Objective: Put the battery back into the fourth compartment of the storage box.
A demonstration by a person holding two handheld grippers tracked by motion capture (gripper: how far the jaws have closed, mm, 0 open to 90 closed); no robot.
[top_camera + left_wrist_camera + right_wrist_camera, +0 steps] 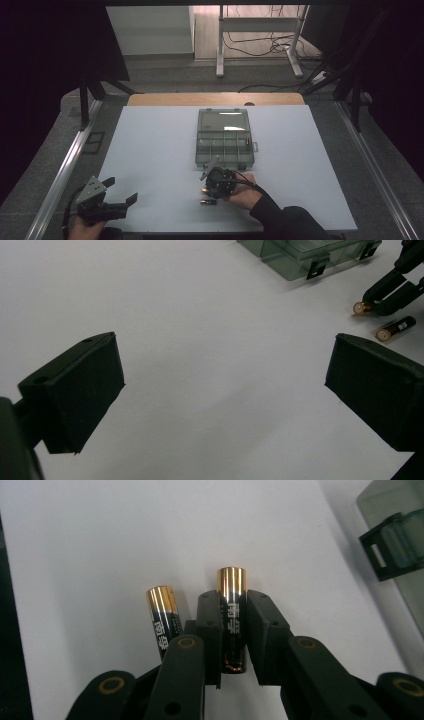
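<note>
Right gripper (233, 635) clamped on one battery (232, 615), beside second battery (162, 617) lying on white surface (150, 165), near open box (223, 140). Left gripper (121, 190) spread wide, holding nothing.

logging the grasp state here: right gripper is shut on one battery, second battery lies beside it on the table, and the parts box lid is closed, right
One thing is off: the box is not closed. The high view shows its lid swung back and the compartments exposed. The rest holds: the right gripper is shut on one battery, and the second battery lies beside it on the table, as the right gripper view shows.
</note>
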